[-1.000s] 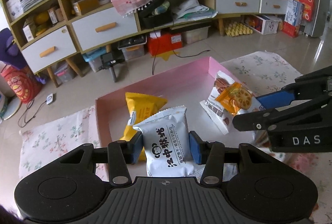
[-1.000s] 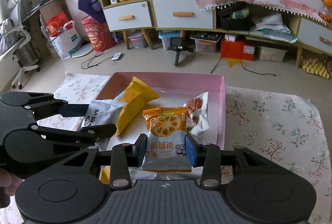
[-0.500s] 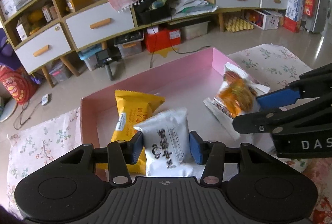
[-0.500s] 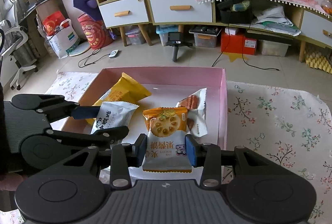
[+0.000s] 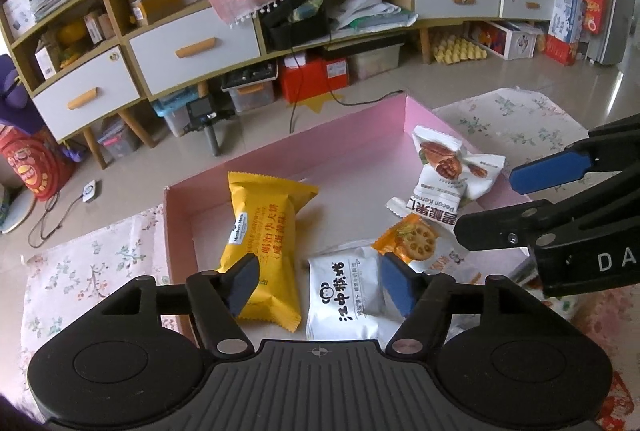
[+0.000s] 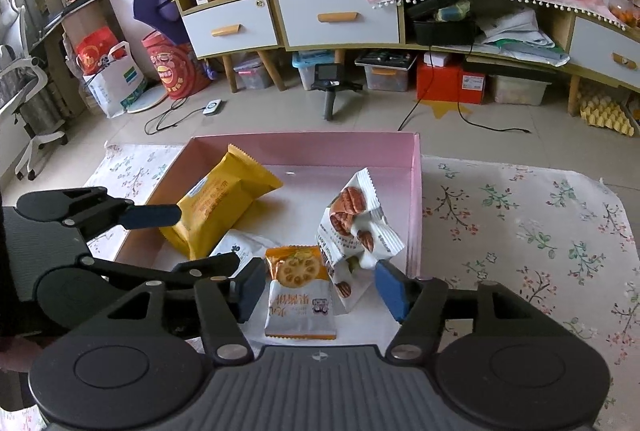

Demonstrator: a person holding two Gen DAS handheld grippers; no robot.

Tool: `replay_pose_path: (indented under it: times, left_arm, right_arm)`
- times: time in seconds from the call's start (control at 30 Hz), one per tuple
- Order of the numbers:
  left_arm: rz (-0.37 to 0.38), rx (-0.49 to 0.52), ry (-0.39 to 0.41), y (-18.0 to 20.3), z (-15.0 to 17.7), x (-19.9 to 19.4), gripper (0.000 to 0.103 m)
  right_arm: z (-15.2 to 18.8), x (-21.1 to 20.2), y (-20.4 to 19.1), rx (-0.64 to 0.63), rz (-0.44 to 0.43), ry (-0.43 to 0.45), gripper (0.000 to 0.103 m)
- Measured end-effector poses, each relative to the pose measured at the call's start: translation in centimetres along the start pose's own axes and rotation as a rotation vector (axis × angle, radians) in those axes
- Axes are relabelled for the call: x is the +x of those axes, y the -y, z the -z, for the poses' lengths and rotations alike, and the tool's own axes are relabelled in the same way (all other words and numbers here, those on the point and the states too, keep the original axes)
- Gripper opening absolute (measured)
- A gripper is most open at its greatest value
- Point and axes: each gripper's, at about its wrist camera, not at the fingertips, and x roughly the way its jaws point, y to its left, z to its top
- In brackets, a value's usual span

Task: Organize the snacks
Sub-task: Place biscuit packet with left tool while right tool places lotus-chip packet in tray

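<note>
A pink tray (image 5: 352, 147) (image 6: 416, 199) sits on a floral cloth and holds several snack packs. My left gripper (image 5: 320, 285) is open over the tray's near side, with a white pack (image 5: 344, 291) lying free between its fingers and a yellow pack (image 5: 264, 227) (image 6: 220, 203) beside it. My right gripper (image 6: 318, 289) is open, with an orange lotus-root cracker pack (image 6: 300, 295) (image 5: 416, 243) lying loose between its fingers. White pecan packs (image 6: 352, 227) (image 5: 440, 171) lean by the tray's right wall.
The floral cloth (image 6: 520, 231) spreads right of the tray. Beyond lies a tiled floor (image 6: 360, 127) with a small tripod (image 6: 330, 87), cables, storage boxes, and a low cabinet (image 6: 340, 15) with drawers. Each gripper shows in the other's view.
Both grippers have opened and let go of their packs. The white pack and the orange cracker pack now lie in the tray. Both grippers sit lower, nearer the tray.
</note>
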Motion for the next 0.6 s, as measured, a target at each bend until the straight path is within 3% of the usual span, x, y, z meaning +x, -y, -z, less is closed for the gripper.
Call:
replay_pose_path:
  times: [0.27,0.6]
  left_arm:
    - [-0.004,-0.009,0.012,-0.2,0.7,-2.6,0.075]
    - [0.014,-0.027,0.020,-0.2,2.8,-6.4,0.094]
  right_arm:
    - [0.3,-2.4,-0.4,-0.015,0.026,0.009,0.056]
    - [1.6,-5.7,-1.9,-0.042,0.048,0.029,0.074]
